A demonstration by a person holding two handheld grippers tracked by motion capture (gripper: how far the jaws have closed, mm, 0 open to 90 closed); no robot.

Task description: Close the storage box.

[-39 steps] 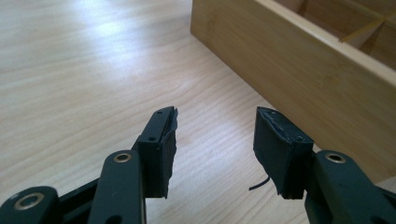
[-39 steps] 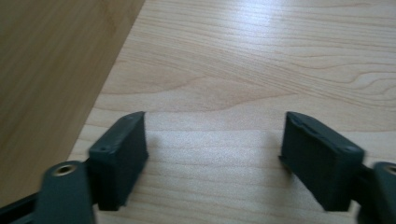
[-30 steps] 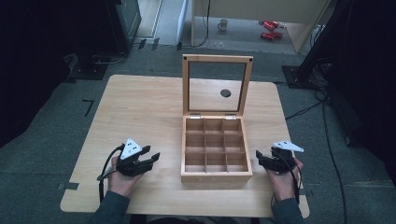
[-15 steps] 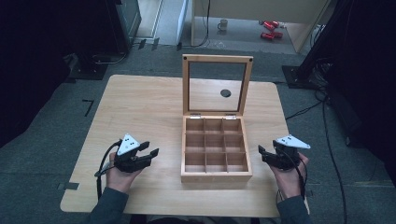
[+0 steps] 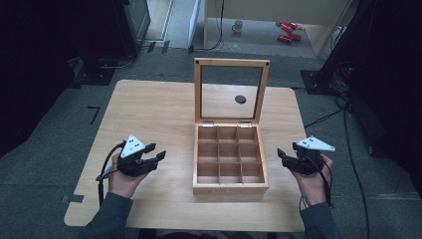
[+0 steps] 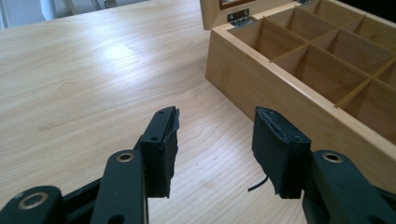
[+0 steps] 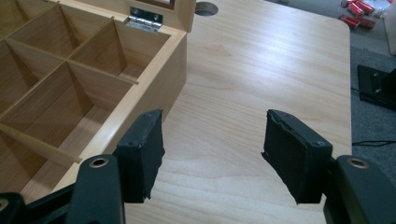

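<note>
- Left hand-held gripper (image 5: pixel 155 158) in the high view sits low over the bench (image 5: pixel 149 107), held in the person's left hand (image 5: pixel 122 177), jaws apart and aimed at the wooden box (image 5: pixel 230 188) just to its right.
- Right hand-held gripper (image 5: pixel 281 155) in the same view is held in the right hand (image 5: pixel 313 181) near the bench's right edge, jaws apart, pointing at the box just to its left.
- Between the two hand-held grippers the box stands with its glass-paned lid (image 5: pixel 231 63) upright at the far side; nine compartments, all bare.
- Compared with half a second ago, both hands sit in nearly the same places; the box is unmoved.
- Left gripper view: the left hand-held gripper (image 6: pixel 214 135) has its padded jaws spread with bare bench (image 6: pixel 84 79) between them; the box's side wall (image 6: pixel 261 84) runs past the right jaw, touching neither; a hinge (image 6: pixel 240 18) shows at the top.
- A thin dark strand hangs by the right pad; what it is cannot be made out.
- Right gripper view: the right hand-held gripper (image 7: pixel 212 149) is likewise spread, the box (image 7: pixel 159 65) just beyond its left jaw, a hinge (image 7: pixel 145 19) at the far corner.
- Both gripper views cut the lid off at the top edge.
</note>
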